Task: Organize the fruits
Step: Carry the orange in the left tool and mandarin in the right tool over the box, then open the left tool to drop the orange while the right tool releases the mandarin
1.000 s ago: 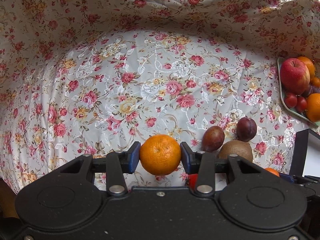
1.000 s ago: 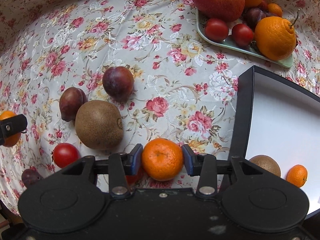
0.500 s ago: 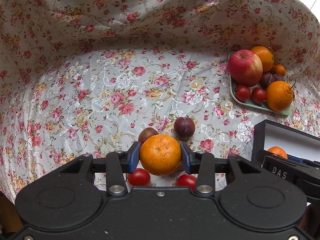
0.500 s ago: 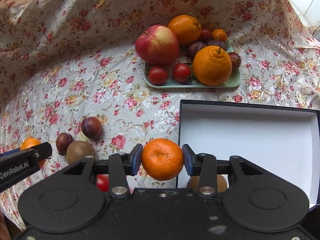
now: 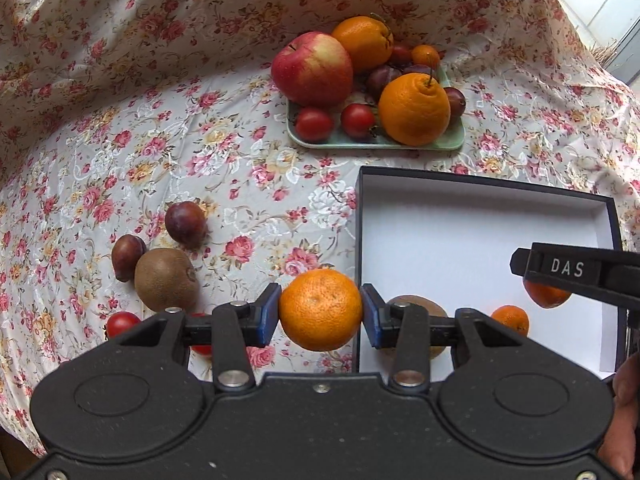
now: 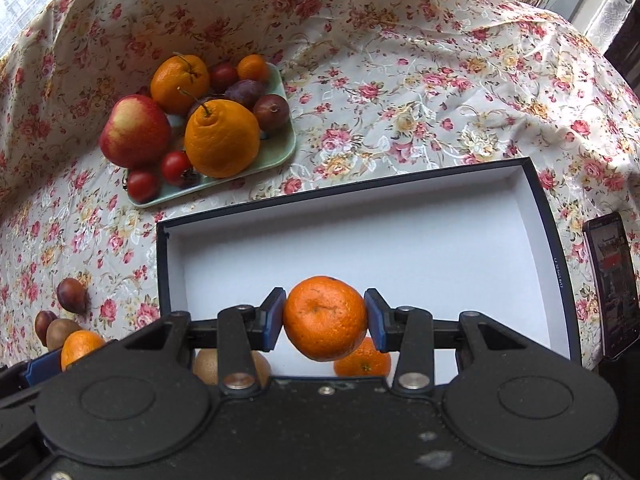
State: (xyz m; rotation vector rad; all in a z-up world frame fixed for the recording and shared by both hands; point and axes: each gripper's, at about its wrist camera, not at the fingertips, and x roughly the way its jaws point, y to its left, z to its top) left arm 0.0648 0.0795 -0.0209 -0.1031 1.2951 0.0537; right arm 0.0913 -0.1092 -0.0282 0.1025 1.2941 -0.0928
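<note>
Left wrist view: the left gripper (image 5: 320,316) is clenched on a mandarin (image 5: 320,309), both blue pads pressed to its sides. The fruit hangs above the floral cloth (image 5: 248,184), just left of the near-left corner of the black box (image 5: 484,184). Behind the right finger, inside the box, lie a kiwi (image 5: 418,304) and a small mandarin (image 5: 511,319). Left of the fingers, on the cloth, sit a loose kiwi (image 5: 166,279), two plums and cherry tomatoes. Beyond the fingertips stands the green tray (image 5: 376,142) of mixed fruit.

Right wrist view: the right gripper (image 6: 325,318) grips a second mandarin (image 6: 325,317), held over the box's white floor (image 6: 380,248). Directly below the fingers lies the small mandarin; its clearance from the held fruit probably suffices, but the view is poor.

Step in hand: carrying both mandarins to the box. Next move: lower the right fruit beside the small mandarin and release; shift the left gripper rightward over the wall first.
</note>
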